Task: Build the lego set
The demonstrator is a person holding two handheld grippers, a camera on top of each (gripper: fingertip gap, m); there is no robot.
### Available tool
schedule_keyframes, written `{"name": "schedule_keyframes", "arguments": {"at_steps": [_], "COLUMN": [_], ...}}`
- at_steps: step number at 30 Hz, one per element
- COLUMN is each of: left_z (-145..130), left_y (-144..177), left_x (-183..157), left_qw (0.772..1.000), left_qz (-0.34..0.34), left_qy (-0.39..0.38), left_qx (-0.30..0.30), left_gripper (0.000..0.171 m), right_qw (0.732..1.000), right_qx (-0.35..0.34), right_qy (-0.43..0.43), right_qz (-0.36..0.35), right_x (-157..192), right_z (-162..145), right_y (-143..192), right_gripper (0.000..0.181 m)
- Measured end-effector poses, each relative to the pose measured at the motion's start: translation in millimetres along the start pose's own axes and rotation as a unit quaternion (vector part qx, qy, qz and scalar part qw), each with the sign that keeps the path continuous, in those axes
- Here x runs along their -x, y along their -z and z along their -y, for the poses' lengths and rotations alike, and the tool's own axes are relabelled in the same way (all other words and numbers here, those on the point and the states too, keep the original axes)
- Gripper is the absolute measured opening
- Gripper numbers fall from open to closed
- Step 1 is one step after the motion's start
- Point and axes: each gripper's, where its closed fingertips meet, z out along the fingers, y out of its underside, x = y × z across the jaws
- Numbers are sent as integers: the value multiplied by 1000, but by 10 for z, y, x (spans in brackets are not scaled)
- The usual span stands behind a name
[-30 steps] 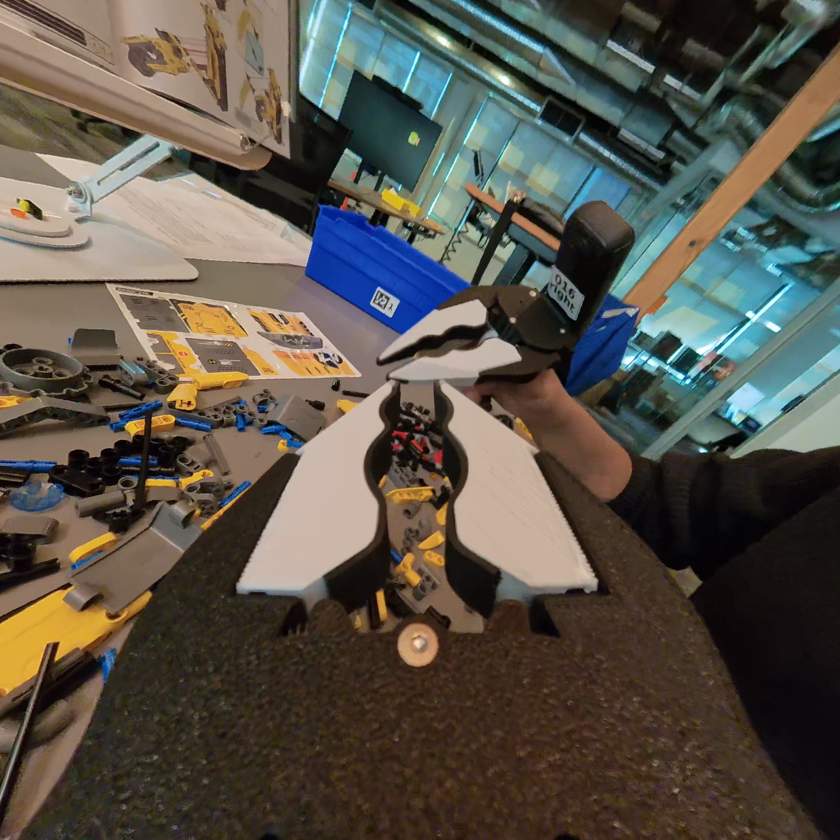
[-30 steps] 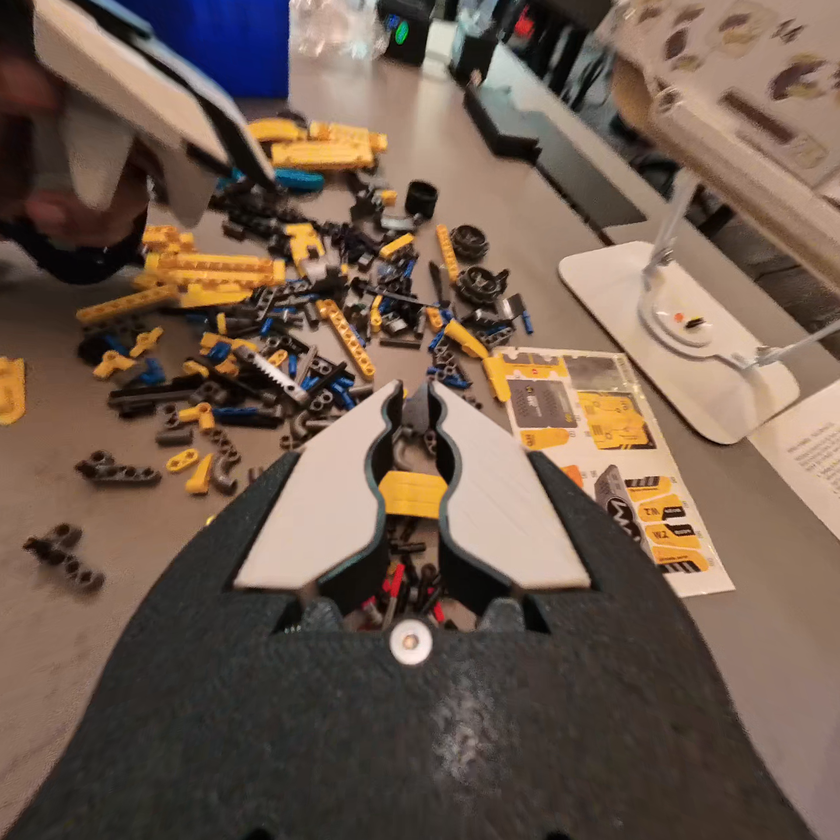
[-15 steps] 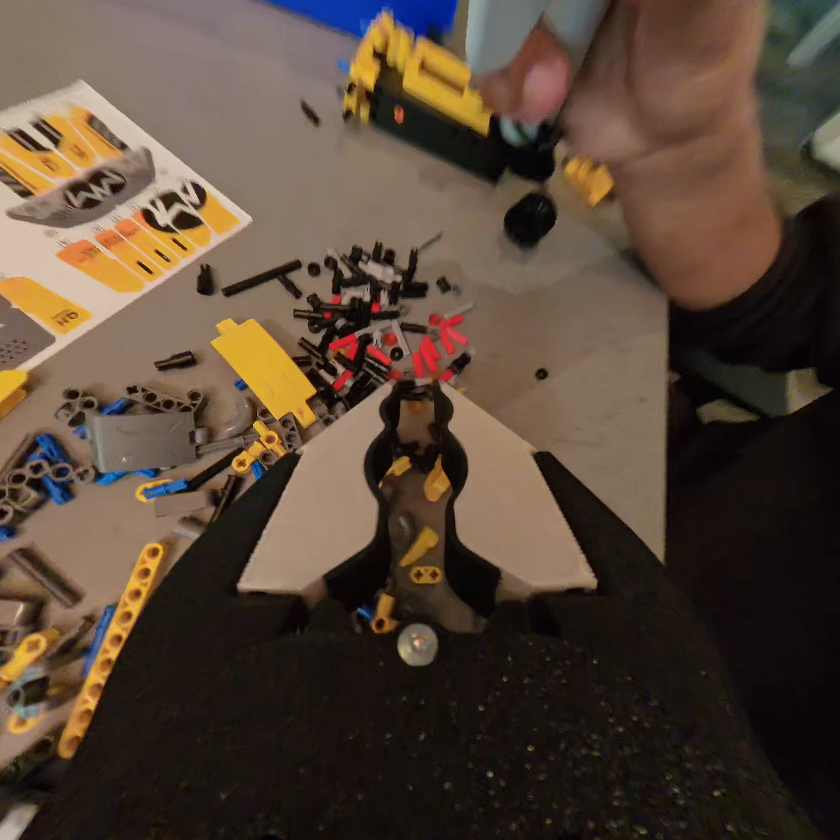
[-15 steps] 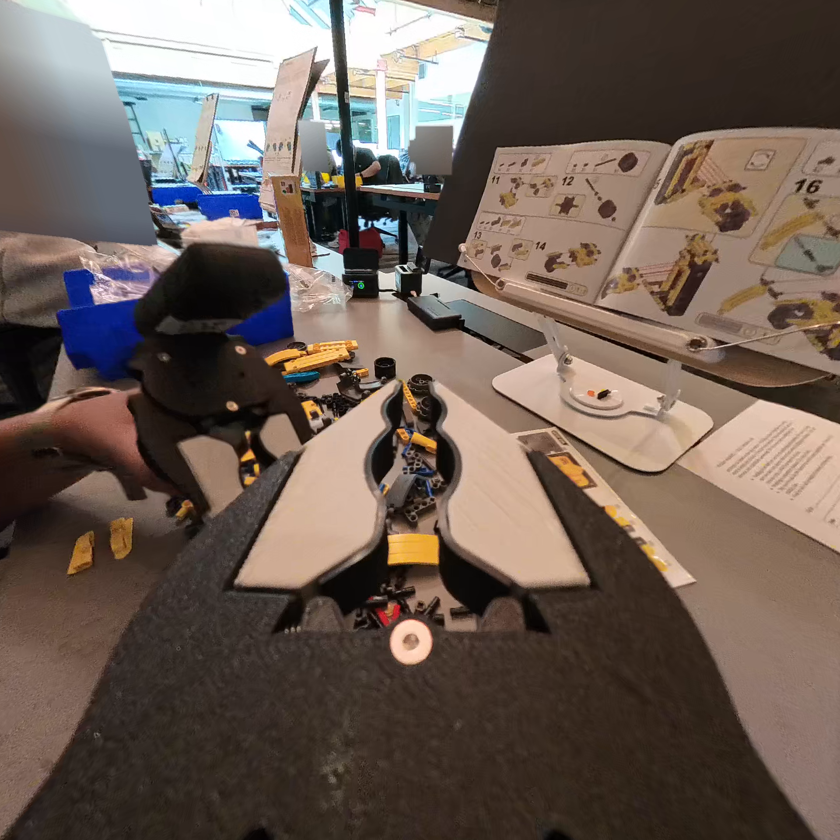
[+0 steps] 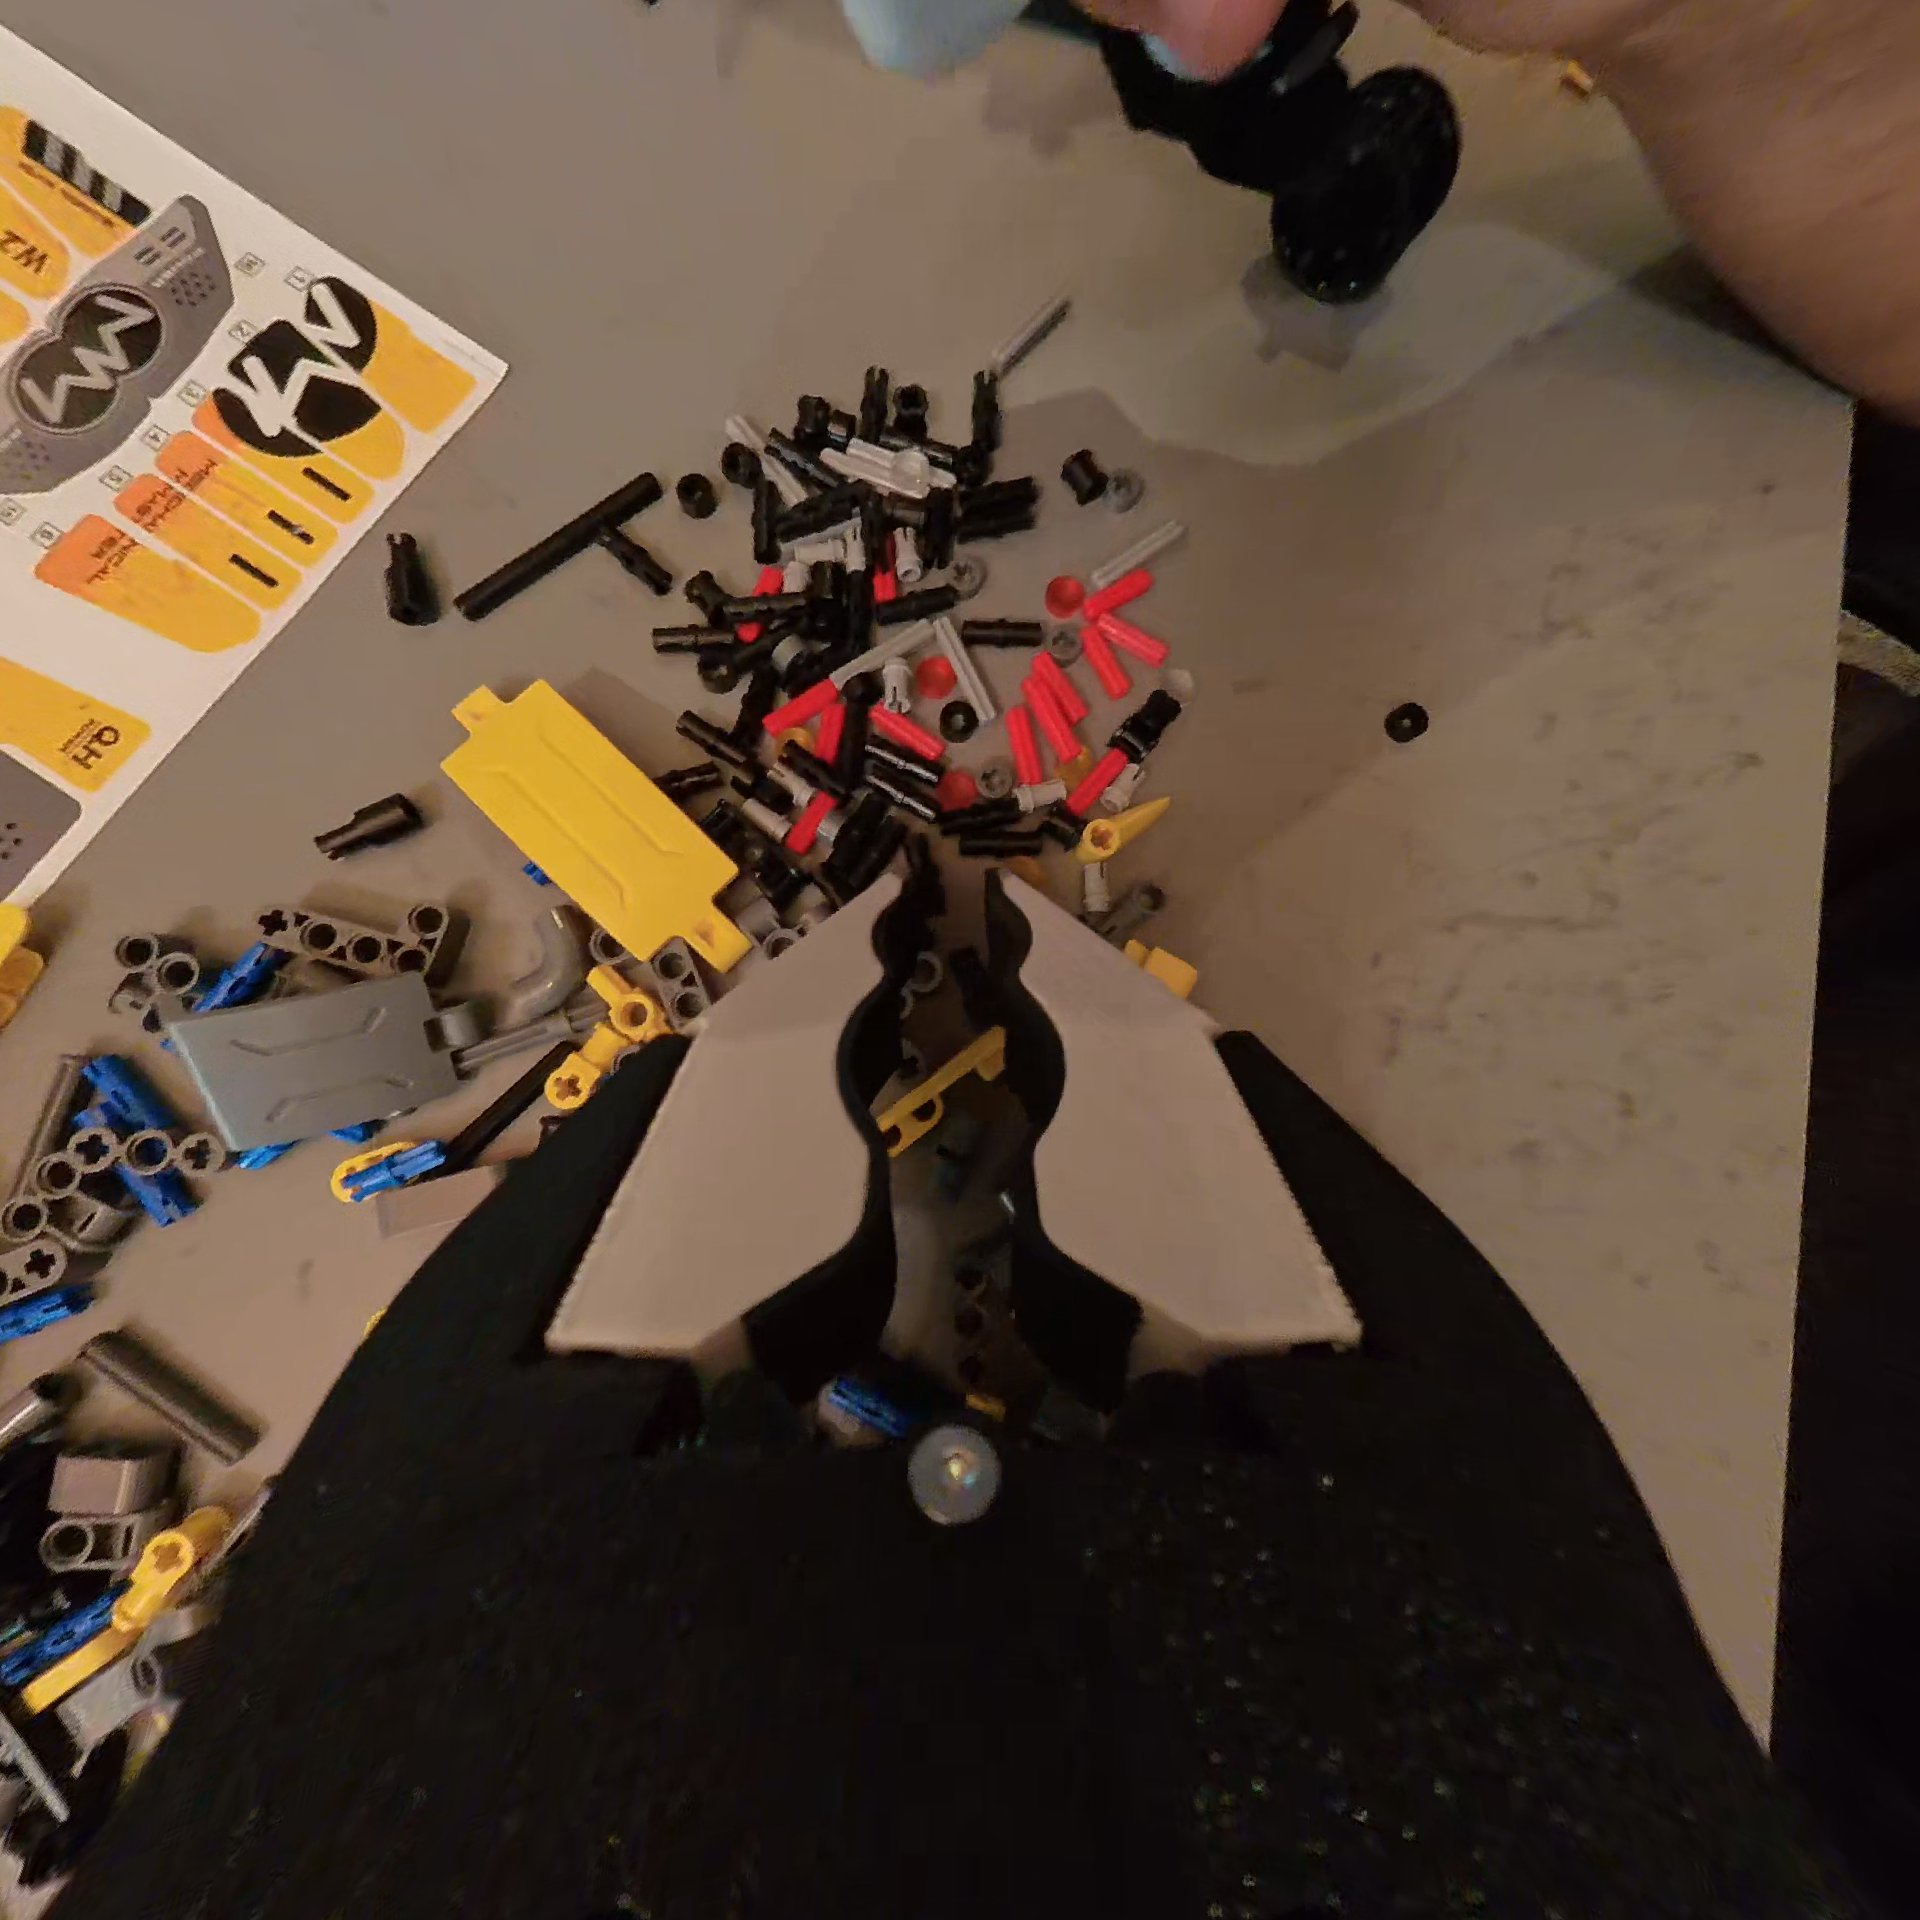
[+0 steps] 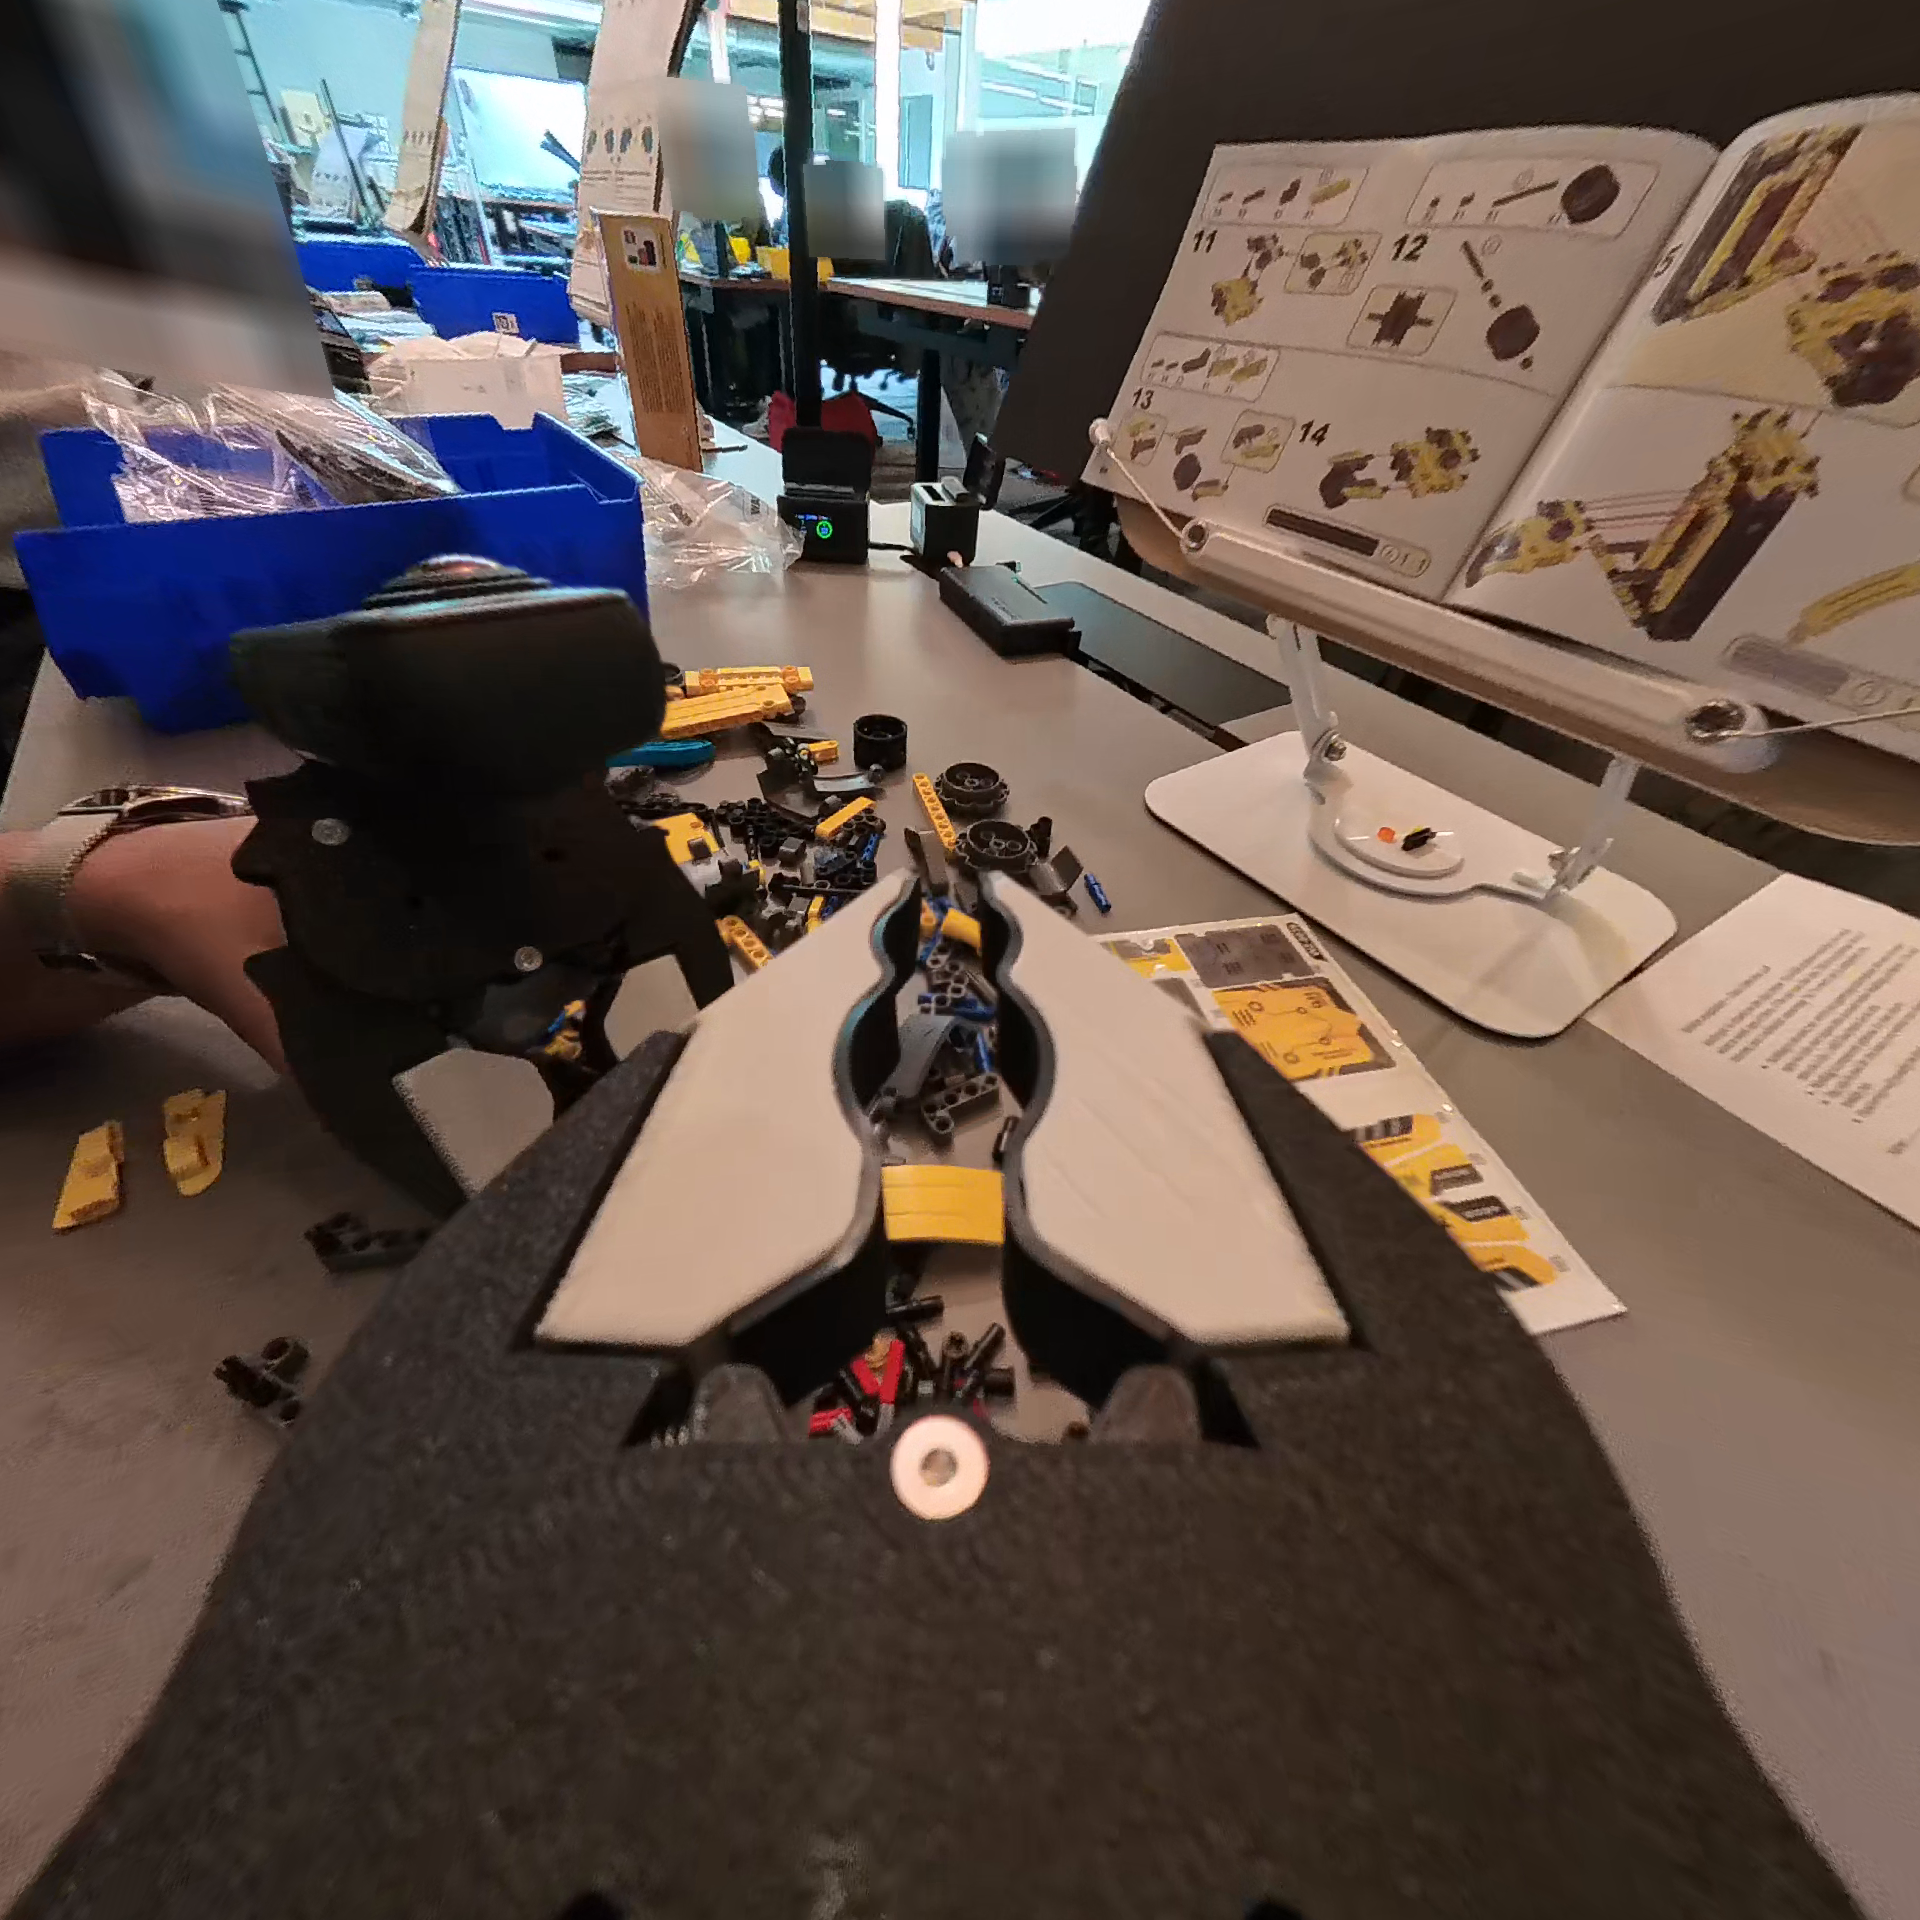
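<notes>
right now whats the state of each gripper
left gripper: slightly open, empty, above the pile of pins.
right gripper: shut on a yellow piece.

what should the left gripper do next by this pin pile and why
Probably ease the left gripper forward over the pin pile: its tips sit at the pile's near edge, slightly apart, while the right gripper clamps a yellow piece.

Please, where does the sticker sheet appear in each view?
Left wrist view: sticker sheet at the upper left edge, partly cut off.
Right wrist view: sticker sheet right of centre, in front of the white stand.
Shared landmark: the pile of red and black pins.
</notes>
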Motion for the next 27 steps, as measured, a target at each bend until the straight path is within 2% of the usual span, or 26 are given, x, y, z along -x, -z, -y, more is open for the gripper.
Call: {"name": "schedule_keyframes", "arguments": {"at_steps": [3,11,16,19,23,27], "left_z": [-31,-1,157,242,240,216], "left_y": [-42,19,332,612,944,1147], "left_x": [22,30,84,161,241,277], "left_qw": [1000,1000,996,989,975,966], "left_qz": [6,19,21,48,91,102], "left_qy": [-5,-10,-1,-8,-21,-25], "left_qx": [10,-7,-82,-141,-201,-237], "left_gripper": [10,4,4,3,4,3], "right_qw": [1000,1000,1000,998,990,974], "right_qx": [5,1,-8,-22,-34,-8], "right_qy": [-9,-10,-16,-43,-97,-141], "right_qz": [4,10,20,41,94,178], "right_x": [-5,28,61,94,186,437], "right_z": [-41,-19,24,58,66,-35], "right_y": [-21,-14,7,20,9,-61], "right_gripper": [10,10,10,11,20,25]}}
